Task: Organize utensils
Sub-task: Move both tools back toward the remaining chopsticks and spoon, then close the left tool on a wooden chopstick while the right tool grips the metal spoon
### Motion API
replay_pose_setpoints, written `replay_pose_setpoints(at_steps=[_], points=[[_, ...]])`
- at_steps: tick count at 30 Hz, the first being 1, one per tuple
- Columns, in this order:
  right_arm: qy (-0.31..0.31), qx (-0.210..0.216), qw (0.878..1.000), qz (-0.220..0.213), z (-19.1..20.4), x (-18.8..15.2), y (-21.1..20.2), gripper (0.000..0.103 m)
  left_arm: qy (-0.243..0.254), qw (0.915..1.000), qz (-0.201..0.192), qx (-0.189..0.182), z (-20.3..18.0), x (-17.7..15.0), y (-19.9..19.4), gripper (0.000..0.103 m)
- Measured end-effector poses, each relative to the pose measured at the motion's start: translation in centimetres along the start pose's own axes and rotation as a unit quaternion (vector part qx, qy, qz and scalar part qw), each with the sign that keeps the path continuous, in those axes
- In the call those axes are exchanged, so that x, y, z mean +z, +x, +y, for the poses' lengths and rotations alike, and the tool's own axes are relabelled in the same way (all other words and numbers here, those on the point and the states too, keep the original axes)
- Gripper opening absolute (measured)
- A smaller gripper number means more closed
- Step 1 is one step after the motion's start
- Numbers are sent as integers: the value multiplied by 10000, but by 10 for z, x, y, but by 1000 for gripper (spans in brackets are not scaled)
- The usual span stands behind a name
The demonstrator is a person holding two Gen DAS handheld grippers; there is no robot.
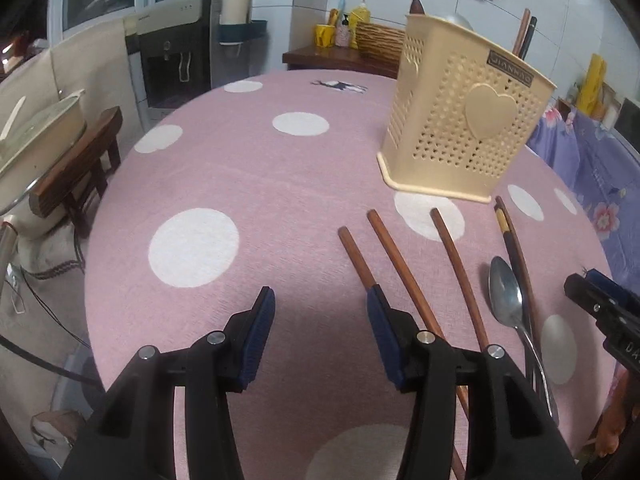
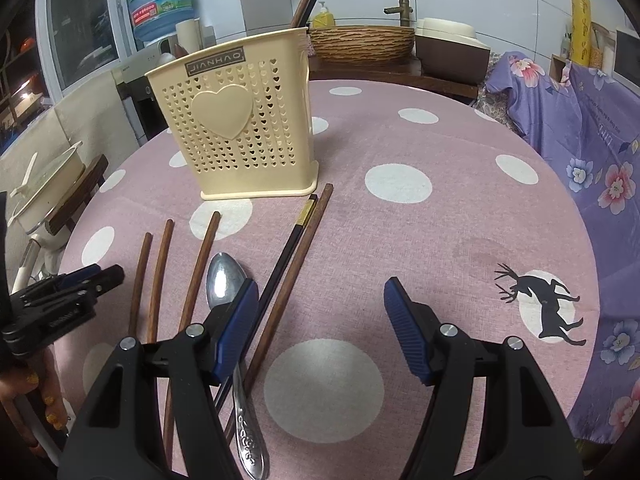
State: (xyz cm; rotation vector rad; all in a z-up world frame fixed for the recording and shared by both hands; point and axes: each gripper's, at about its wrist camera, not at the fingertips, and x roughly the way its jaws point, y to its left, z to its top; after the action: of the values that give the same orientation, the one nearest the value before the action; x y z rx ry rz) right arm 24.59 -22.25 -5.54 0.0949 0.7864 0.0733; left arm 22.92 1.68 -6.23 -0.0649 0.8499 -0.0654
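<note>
Wooden chopsticks (image 1: 390,256) and a spoon (image 2: 224,280) lie before the cream holder (image 1: 460,120), long axes pointing toward it, and we judge our left gripper (image 1: 320,320), released like the empty right gripper (image 2: 320,320), nearer the leftmost sticks.

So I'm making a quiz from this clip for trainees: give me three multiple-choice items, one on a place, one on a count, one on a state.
1. Where does the spoon lie?
A in the holder
B on the tablecloth
C on the floor

2. How many chopsticks lie on the tablecloth?
A two
B five
C eight

3. How is the right gripper?
A open, empty
B shut on the spoon
C shut on a chopstick

Key:
B, it lies flat among the chopsticks, in front of the holder.
B, four brown and one black.
A, the fingers stand apart with only cloth between.
</note>
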Motion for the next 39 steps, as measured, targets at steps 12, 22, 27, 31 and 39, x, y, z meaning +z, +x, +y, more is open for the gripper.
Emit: replay_pose_setpoints(at_steps=[12,22,27,31,39], points=[[-613,411,9973,15,26,5,5,66,200,9996,194,-77,-22,4,21,47],[-2289,883,9686,413,66,9,35,58,204,9996,217,-34,-21,9,25,42],[-2432,851,9642,628,67,7,50,52,219,9995,214,-35,-22,7,24,42],[-2484,839,9626,684,70,7,55,51,189,9995,229,-71,-20,6,23,42],[-2360,882,9638,873,75,12,60,44,214,9994,264,-3,-22,9,26,42]])
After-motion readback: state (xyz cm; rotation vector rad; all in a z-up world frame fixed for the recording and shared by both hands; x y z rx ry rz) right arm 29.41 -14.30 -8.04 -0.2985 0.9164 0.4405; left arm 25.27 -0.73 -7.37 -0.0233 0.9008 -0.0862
